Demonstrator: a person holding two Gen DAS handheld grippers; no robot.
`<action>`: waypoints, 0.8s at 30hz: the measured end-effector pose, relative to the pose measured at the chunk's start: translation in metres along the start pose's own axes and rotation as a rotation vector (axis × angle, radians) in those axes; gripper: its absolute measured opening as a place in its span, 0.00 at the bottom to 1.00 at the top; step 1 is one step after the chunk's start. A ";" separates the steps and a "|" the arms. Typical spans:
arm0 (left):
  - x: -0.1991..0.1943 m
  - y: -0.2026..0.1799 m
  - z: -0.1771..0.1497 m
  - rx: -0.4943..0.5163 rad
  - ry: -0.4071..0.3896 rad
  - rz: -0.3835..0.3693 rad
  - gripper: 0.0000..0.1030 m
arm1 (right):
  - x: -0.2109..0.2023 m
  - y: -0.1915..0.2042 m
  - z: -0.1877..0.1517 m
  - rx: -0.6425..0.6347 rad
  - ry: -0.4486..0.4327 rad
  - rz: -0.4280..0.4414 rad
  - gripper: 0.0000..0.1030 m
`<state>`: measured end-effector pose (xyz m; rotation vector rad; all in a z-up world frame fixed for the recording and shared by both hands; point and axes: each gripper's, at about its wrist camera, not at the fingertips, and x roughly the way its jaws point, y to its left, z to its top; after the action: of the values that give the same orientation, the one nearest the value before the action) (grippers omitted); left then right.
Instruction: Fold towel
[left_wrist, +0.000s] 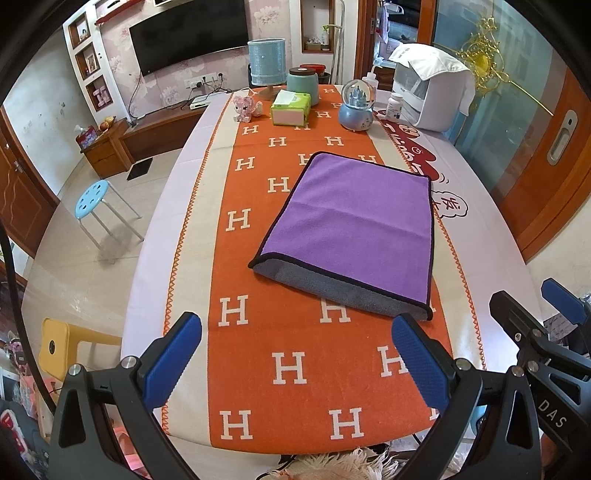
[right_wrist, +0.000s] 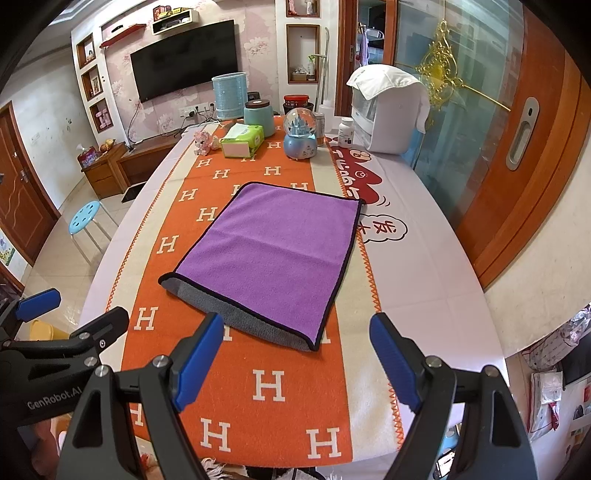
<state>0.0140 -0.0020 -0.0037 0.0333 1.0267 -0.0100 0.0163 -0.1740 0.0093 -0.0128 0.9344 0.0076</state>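
A purple towel with a black hem and grey underside lies folded flat on the orange H-patterned runner; a grey strip shows along its near edge. It also shows in the right wrist view. My left gripper is open and empty, above the runner short of the towel's near edge. My right gripper is open and empty, just short of the towel's near right corner. The right gripper's fingers show at the right edge of the left wrist view.
At the far end of the table stand a tissue pack, a snow globe, a teal jar, a blue lamp, a pink toy, a pill bottle and a white appliance. A blue stool stands on the floor at left.
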 end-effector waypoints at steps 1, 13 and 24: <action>0.000 0.000 0.000 -0.002 0.000 0.000 0.99 | 0.000 0.000 0.000 0.000 0.000 0.000 0.79; 0.005 0.003 0.005 -0.005 0.015 0.001 0.99 | 0.000 0.001 -0.001 0.005 0.009 0.002 0.79; 0.023 0.030 0.031 0.029 -0.023 0.035 0.99 | 0.026 -0.013 0.002 0.050 0.045 -0.005 0.79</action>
<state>0.0533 0.0276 -0.0068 0.0771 1.0029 0.0069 0.0337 -0.1870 -0.0098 0.0311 0.9794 -0.0206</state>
